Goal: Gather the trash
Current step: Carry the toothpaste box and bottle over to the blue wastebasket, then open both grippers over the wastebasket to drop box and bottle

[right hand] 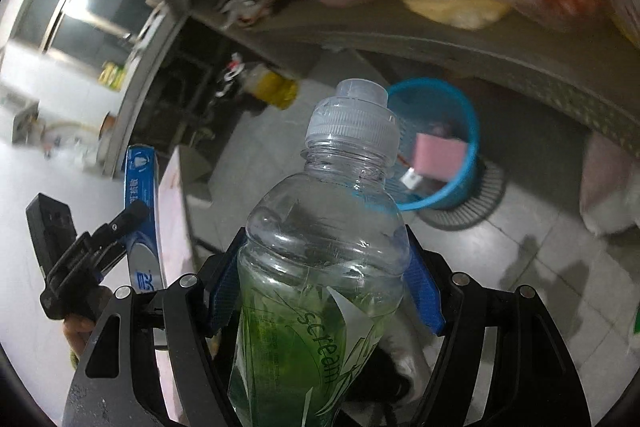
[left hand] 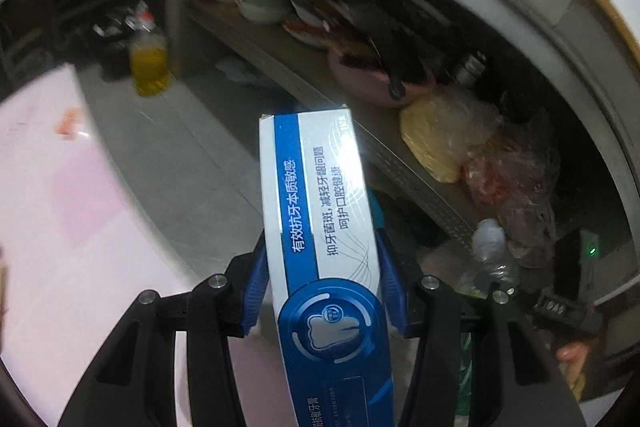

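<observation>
My left gripper point(left hand: 322, 259) is shut on a blue and white toothpaste box point(left hand: 316, 203), which sticks out forward between the blue pads and is held in the air above the floor. My right gripper point(right hand: 322, 267) is shut on a clear plastic bottle point(right hand: 324, 227) with a green label and a clear cap. A blue mesh trash basket point(right hand: 460, 143) stands on the tiled floor ahead of the bottle, holding a pink box point(right hand: 438, 157). The left gripper with the toothpaste box point(right hand: 140, 187) shows at the left in the right wrist view.
A low shelf point(left hand: 360, 131) runs along the right, loaded with bowls, a pink basin point(left hand: 372, 83) and plastic bags point(left hand: 452, 139). A bottle of yellow oil point(left hand: 148, 63) stands on the floor. A pink tabletop point(left hand: 52, 211) lies at the left. A fan base point(right hand: 472, 199) sits under the basket.
</observation>
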`<state>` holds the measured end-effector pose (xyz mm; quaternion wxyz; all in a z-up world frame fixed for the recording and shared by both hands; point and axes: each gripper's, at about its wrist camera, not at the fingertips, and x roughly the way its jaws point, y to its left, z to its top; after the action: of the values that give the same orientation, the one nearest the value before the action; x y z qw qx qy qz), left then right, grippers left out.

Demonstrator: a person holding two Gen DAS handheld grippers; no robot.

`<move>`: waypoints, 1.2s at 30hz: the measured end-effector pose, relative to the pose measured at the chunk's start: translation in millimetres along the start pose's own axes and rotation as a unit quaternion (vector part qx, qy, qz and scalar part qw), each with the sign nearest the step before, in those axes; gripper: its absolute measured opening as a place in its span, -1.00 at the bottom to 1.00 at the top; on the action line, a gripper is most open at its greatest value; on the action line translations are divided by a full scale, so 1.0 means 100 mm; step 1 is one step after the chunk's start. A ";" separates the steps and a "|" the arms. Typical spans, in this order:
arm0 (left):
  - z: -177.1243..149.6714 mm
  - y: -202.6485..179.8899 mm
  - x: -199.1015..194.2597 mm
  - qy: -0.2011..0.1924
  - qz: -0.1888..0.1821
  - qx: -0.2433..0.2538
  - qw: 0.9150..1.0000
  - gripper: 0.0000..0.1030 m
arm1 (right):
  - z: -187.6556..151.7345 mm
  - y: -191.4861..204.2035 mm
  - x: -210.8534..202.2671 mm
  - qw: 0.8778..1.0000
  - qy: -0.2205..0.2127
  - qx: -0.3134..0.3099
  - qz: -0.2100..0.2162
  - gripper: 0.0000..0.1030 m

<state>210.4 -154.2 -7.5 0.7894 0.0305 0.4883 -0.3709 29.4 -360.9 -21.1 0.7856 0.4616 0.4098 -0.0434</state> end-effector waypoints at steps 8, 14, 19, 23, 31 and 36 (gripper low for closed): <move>0.37 -0.20 1.15 0.107 0.002 0.008 0.994 -0.06 | 0.26 -0.37 0.66 0.997 0.037 0.065 -0.013 0.32; 0.58 -0.31 1.88 0.154 0.027 0.023 0.987 -0.06 | 0.69 -0.54 1.33 0.995 0.056 0.070 -0.054 0.32; 0.72 -0.36 2.34 0.175 0.035 0.040 0.983 -0.05 | 1.06 -0.74 1.81 0.990 0.059 0.079 -0.100 0.34; 0.79 -0.29 2.54 0.175 0.041 0.027 0.983 0.23 | 1.20 -0.81 2.01 0.982 0.015 0.054 -0.178 0.45; 0.75 -0.30 2.27 0.144 0.038 0.039 0.988 0.26 | 0.84 -0.70 1.80 0.974 -0.040 0.018 -0.222 0.48; 0.72 -0.38 1.95 0.122 0.029 0.059 0.990 0.26 | 0.51 -0.48 1.52 0.968 -0.077 -0.027 -0.239 0.48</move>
<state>289.8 -319.6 -112.9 0.7312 0.1365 0.5570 -0.3694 139.4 -380.0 -145.9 0.7939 0.3239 0.4476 -0.2539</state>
